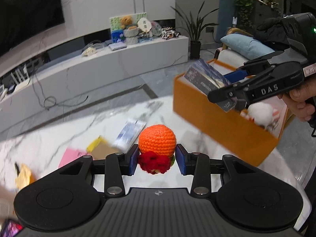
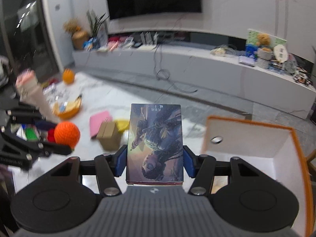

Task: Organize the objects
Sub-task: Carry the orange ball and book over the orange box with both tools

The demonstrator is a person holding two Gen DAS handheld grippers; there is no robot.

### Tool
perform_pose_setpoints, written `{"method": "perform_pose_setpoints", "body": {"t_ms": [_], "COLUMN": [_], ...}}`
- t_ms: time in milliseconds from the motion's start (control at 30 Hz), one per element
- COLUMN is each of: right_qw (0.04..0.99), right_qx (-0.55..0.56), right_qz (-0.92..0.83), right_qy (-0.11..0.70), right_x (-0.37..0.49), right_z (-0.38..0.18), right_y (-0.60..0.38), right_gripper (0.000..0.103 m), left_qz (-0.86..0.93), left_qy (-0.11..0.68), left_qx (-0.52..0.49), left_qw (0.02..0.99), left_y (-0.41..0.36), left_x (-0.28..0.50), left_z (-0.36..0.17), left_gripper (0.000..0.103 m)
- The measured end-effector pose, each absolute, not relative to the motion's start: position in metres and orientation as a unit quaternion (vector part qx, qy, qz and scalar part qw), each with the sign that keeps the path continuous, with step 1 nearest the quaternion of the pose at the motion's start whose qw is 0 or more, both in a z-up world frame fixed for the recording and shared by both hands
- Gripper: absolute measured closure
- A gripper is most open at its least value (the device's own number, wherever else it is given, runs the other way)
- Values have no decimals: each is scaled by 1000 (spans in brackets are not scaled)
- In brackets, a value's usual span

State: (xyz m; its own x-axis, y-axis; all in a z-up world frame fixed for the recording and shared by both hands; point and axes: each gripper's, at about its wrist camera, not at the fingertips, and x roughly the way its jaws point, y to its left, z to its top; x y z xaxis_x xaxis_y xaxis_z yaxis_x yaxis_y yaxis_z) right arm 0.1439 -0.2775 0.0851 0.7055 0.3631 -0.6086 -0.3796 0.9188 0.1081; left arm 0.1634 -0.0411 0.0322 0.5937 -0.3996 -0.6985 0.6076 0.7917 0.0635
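My left gripper (image 1: 157,159) is shut on a crocheted toy (image 1: 157,141) with an orange ball top and a red base, held above the marble table (image 1: 59,138). The toy also shows in the right wrist view (image 2: 67,132), at the left. My right gripper (image 2: 155,163) is shut on a book (image 2: 156,142) with a dark illustrated cover. In the left wrist view the book (image 1: 207,79) hangs over the orange box (image 1: 217,122) at the right, held by the right gripper (image 1: 235,90). The box's white inside (image 2: 246,144) lies to the book's right.
A white plush toy (image 1: 262,114) lies in the box. On the table lie a pink pad (image 2: 99,123), a cardboard box (image 2: 109,136), a yellow item (image 2: 123,124), a blue-white packet (image 1: 130,132) and a bowl-like orange thing (image 2: 67,109). Behind stands a long TV bench (image 2: 197,63).
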Motion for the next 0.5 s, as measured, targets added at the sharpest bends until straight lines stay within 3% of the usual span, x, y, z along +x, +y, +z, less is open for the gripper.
{"method": "perform_pose_setpoints", "body": {"t_ms": [500], "right_qw": [945], "right_qx": [35], "right_qz": [105], "right_qy": [307], "right_x": [149], "right_z": [100], "right_y": [-388], "right_gripper": [44], "left_qz": [-349], "left_qy": [324], "left_qx": [179], "left_qw": [861], "left_y": [-178], "left_x": [188], "left_z": [38], "left_gripper": [57]}}
